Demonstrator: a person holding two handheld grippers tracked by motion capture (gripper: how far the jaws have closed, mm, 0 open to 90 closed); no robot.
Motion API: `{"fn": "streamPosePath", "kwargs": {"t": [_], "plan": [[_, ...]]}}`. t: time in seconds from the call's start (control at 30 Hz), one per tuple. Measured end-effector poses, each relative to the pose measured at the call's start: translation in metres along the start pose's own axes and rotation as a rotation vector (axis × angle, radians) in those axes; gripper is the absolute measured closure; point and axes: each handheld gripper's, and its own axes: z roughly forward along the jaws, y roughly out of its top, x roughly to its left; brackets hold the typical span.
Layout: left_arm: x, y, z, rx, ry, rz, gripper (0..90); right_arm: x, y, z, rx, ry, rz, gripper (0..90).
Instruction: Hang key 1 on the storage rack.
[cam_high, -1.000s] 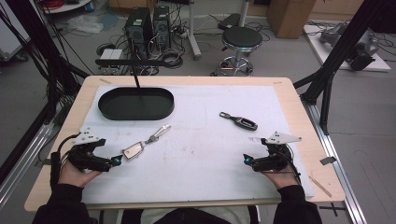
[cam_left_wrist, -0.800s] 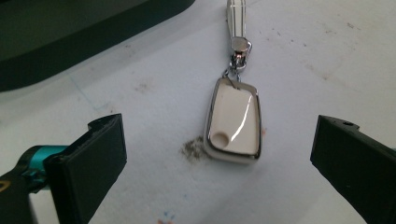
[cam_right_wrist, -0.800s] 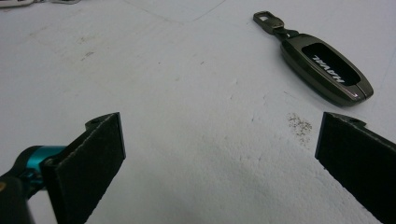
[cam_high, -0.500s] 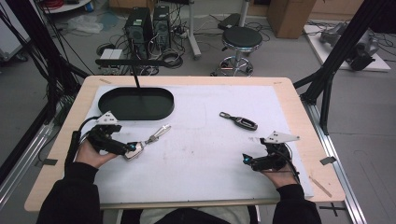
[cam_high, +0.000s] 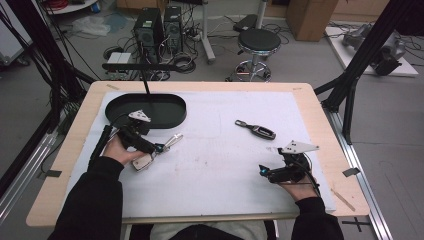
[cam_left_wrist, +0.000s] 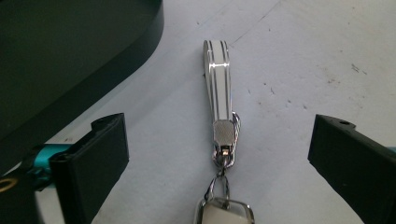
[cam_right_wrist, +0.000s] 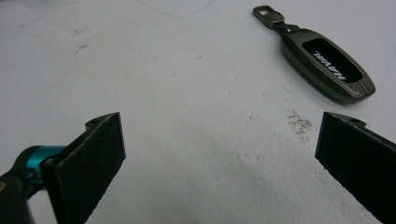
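On the left, the left gripper (cam_high: 159, 148) hovered wide open astride the silver key fob (cam_left_wrist: 219, 140), just near of the black tray (cam_high: 150, 111); the right gripper (cam_high: 264, 172) waited open and empty, the dark key fob (cam_high: 257, 130) lying beyond it

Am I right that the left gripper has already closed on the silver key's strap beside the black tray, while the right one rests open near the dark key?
Not quite: the left gripper is open, its fingers standing apart on either side of the silver key, as the left gripper view shows. The rest holds: the black tray lies beside it, and the right gripper is open near the dark key.
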Motion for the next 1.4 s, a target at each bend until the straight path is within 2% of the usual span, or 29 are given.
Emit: {"fn": "streamPosePath", "kwargs": {"t": [0.13,0.27,0.37,0.43,0.53,0.6,0.67,0.77,0.87,0.97,1.07,1.1,1.17,1.2,1.23,1.27,1.33,1.4], "plan": [[0.000,0.004,0.008,-0.013,-0.012,-0.007,8.4,0.000,0.000,-0.001,-0.002,-0.005,-0.005,0.8],[0.000,0.004,0.018,0.012,-0.009,-0.010,10.8,0.000,0.000,-0.002,0.002,-0.020,-0.015,0.8],[-0.001,0.006,0.025,0.020,-0.018,-0.003,12.6,-0.001,0.000,-0.003,-0.007,-0.020,-0.007,0.8],[-0.004,0.014,0.033,0.045,-0.015,0.016,12.7,-0.001,0.000,-0.002,-0.006,-0.019,-0.009,0.8],[-0.004,0.020,0.037,0.047,-0.027,0.021,14.8,0.000,0.000,-0.002,-0.001,-0.020,-0.010,0.8],[-0.004,0.024,0.043,0.066,-0.025,0.024,16.5,-0.001,0.000,-0.002,-0.002,-0.019,-0.010,0.8],[-0.003,0.030,0.051,0.107,-0.007,0.028,17.9,-0.001,0.000,-0.002,-0.005,-0.021,-0.011,0.8],[-0.003,0.035,0.054,0.119,-0.006,0.026,24.0,-0.002,0.000,-0.002,-0.007,-0.021,-0.007,0.8],[-0.004,0.036,0.056,0.119,-0.011,0.024,26.2,-0.002,0.000,-0.003,-0.007,-0.021,-0.005,0.8],[-0.003,0.036,0.061,0.157,0.006,0.024,30.6,-0.003,-0.001,-0.004,-0.012,-0.025,-0.005,0.8],[-0.003,0.035,0.061,0.164,0.010,0.021,33.6,-0.003,-0.001,-0.004,-0.017,-0.025,-0.002,0.8],[-0.003,0.036,0.061,0.167,0.015,0.020,41.6,-0.003,0.000,-0.004,-0.018,-0.024,-0.001,0.8],[-0.003,0.035,0.061,0.171,0.020,0.018,51.0,-0.003,0.000,-0.004,-0.014,-0.024,-0.002,0.8],[-0.003,0.035,0.062,0.188,0.024,0.023,51.0,-0.003,0.000,-0.004,-0.014,-0.024,-0.003,0.8],[-0.003,0.034,0.064,0.210,0.038,0.024,58.7,-0.002,0.000,-0.004,-0.013,-0.025,-0.002,0.8],[-0.003,0.033,0.064,0.204,0.049,0.020,61.3,-0.002,0.000,-0.003,-0.013,-0.026,-0.002,0.8],[-0.002,0.034,0.063,0.206,0.043,0.021,70.2,-0.003,0.000,-0.004,-0.012,-0.025,-0.002,0.8],[0.000,0.033,0.062,0.204,0.034,0.008,73.3,-0.003,-0.001,-0.004,-0.012,-0.026,-0.002,0.8]]}}
